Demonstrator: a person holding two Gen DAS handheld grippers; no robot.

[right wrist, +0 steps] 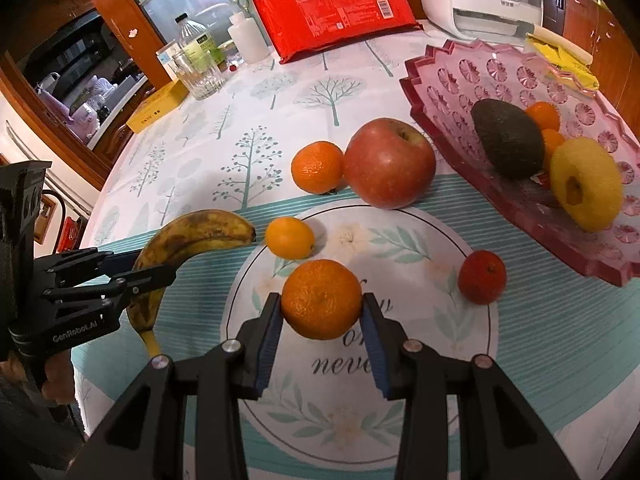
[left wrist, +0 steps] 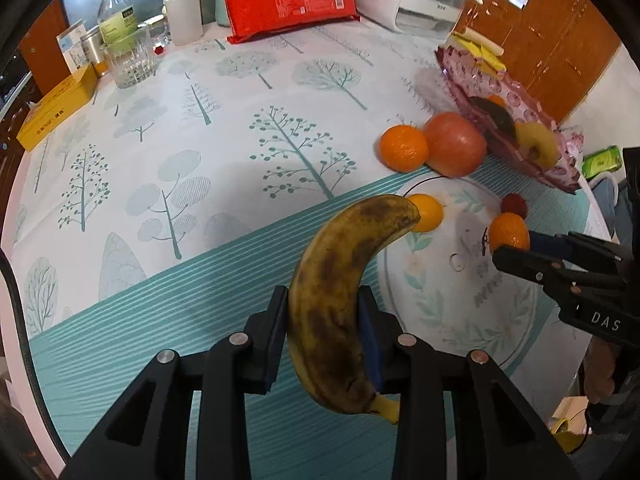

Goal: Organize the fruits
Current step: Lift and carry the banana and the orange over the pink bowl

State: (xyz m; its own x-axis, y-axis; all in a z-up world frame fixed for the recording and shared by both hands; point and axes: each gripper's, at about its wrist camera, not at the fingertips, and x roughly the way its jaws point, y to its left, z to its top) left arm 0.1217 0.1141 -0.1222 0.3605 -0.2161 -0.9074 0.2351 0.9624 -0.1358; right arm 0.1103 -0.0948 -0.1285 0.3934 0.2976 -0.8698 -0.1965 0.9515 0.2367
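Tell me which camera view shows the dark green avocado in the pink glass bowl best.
The right wrist view: the dark green avocado is sharp and whole in the pink glass bowl. In the left wrist view it is small, blurred and far off near the edge.

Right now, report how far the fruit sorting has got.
Done: the pink dish already holds an avocado, a yellow apple and small oranges. In hand: the left claw grips the banana; the right claw grips a mandarin. Left on the table: red apple, another mandarin, a kumquat, a small red fruit.
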